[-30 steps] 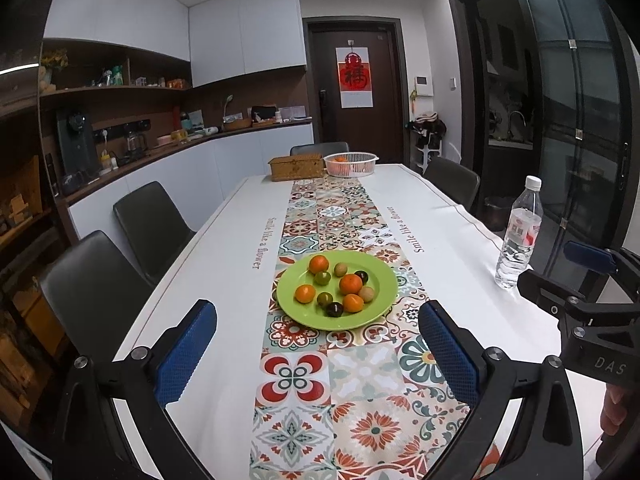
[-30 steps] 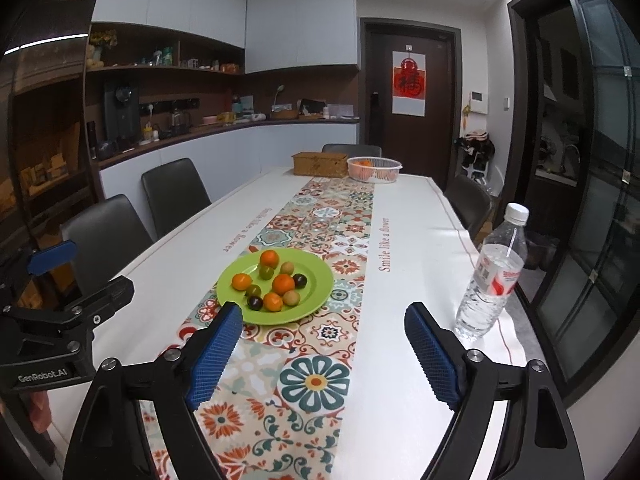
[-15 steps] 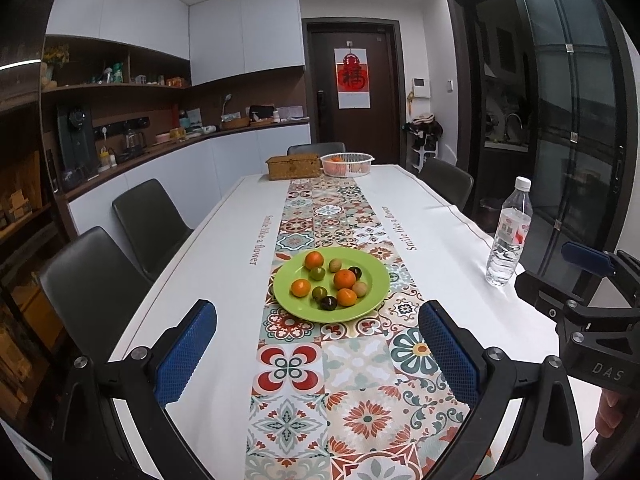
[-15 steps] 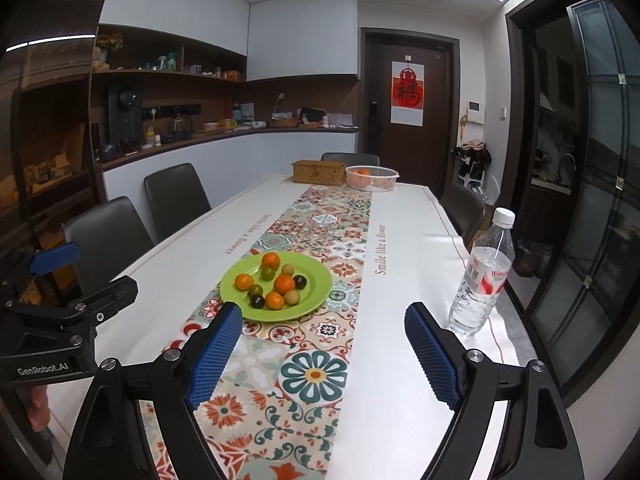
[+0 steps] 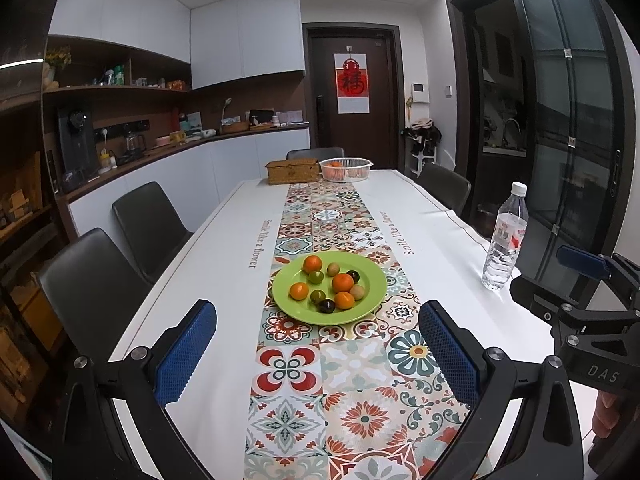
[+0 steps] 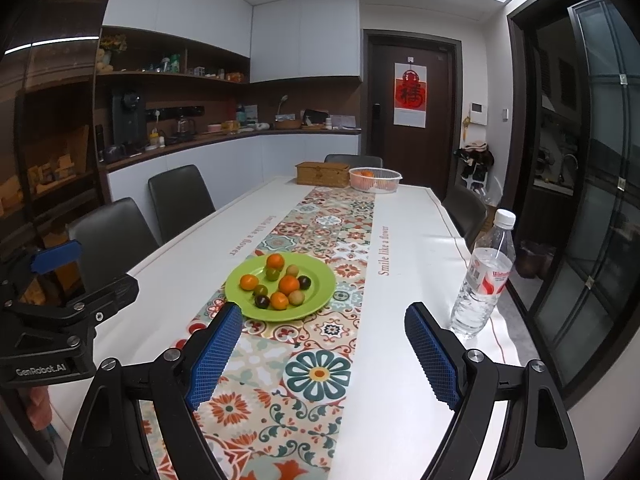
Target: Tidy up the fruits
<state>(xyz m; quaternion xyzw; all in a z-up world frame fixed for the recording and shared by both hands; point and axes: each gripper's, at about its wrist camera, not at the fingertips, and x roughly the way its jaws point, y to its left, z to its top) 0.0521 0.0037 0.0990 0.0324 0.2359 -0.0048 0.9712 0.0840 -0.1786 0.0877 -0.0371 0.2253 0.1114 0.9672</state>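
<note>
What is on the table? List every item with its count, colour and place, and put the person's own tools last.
plate: 1, green, on the patterned runner, mid-table.
orange fruits: 4, on the plate.
green fruits: 2, on the plate.
dark fruits: 2, on the plate.
tan fruits: 2, on the plate.
runner: 1, multicoloured tiles, along the table's middle.
water bottle: 1, clear, white cap, right edge.
wicker box: 1, brown, far end.
basket: 1, white, far end, orange fruit inside.
left tool: open, empty.
right tool: open, empty.

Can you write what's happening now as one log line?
left tongs: open, empty | right tongs: open, empty | fruits: on plate | basket: far end
</note>
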